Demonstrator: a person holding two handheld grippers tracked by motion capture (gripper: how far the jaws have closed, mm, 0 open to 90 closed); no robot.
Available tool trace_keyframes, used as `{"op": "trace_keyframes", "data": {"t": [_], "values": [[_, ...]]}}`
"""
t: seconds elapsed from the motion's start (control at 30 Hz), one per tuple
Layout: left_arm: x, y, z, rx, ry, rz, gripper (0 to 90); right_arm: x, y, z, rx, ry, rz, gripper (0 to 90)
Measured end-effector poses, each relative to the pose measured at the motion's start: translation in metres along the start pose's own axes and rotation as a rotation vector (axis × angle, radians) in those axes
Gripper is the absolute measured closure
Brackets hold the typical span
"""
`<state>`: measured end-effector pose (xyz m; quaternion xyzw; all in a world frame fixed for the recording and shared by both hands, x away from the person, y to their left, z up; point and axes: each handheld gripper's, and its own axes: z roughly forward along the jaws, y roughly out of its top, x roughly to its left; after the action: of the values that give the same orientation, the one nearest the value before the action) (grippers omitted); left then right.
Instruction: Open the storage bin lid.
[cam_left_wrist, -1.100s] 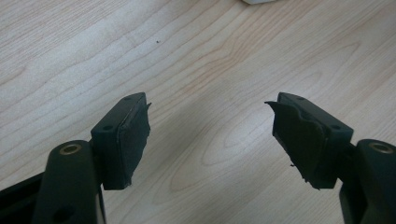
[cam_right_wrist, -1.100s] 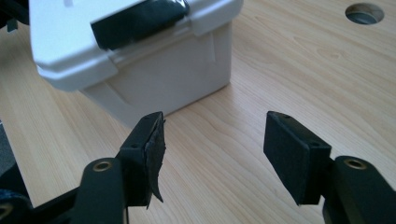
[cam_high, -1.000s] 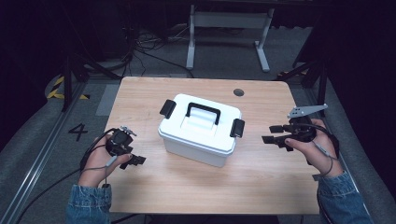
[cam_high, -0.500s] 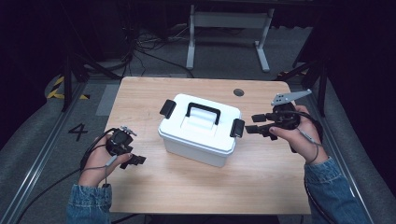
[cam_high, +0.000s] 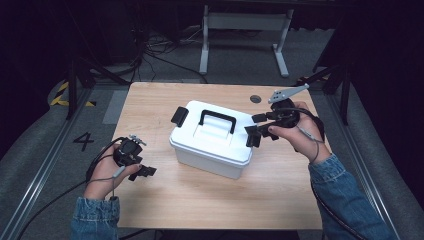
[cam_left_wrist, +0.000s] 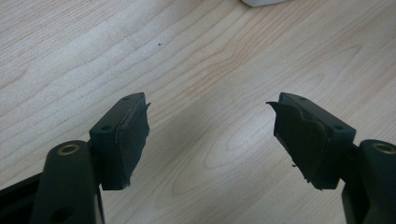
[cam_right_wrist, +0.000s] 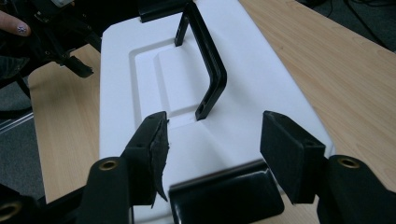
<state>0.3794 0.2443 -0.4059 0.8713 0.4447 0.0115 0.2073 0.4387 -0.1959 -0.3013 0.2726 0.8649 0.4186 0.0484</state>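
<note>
Fingers (cam_right_wrist: 285, 158) of the right gripper (cam_right_wrist: 215, 161) are standing wide apart, straddling the black latch (cam_right_wrist: 226, 198) at the near end of the white storage box (cam_high: 212, 137), with the pads hovering just above the lid and not yet pinching anything. Beyond them, the black carry handle (cam_right_wrist: 205, 65) is standing upright across the recessed centre of the lid, and the second latch (cam_high: 179, 116) is sitting at the far end. Nearer the person on the other side, the left gripper (cam_high: 135, 167) is resting low over bare bench (cam_high: 210, 200), well apart from the box, its fingers (cam_left_wrist: 123, 140) spread wide with only wood grain between them. The box is lying at a slant near the middle of the bench, lid on and both latches seemingly down. Judging from this, trouble could be coming from the unsteadied box: with the left gripper idle, a pull on the latch could be dragging or tipping the whole box rather than releasing the clasp. The worn, ragged pad on one right finger could also be slipping off the smooth plastic.
</note>
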Motion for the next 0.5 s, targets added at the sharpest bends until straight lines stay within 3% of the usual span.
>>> {"op": "trace_keyframes", "data": {"t": [0.5], "values": [[0.001,0.000,-0.001,-0.006,-0.006,0.001,27.0,-0.006,0.024,0.044,0.065,0.017,-0.016,44.8]]}}
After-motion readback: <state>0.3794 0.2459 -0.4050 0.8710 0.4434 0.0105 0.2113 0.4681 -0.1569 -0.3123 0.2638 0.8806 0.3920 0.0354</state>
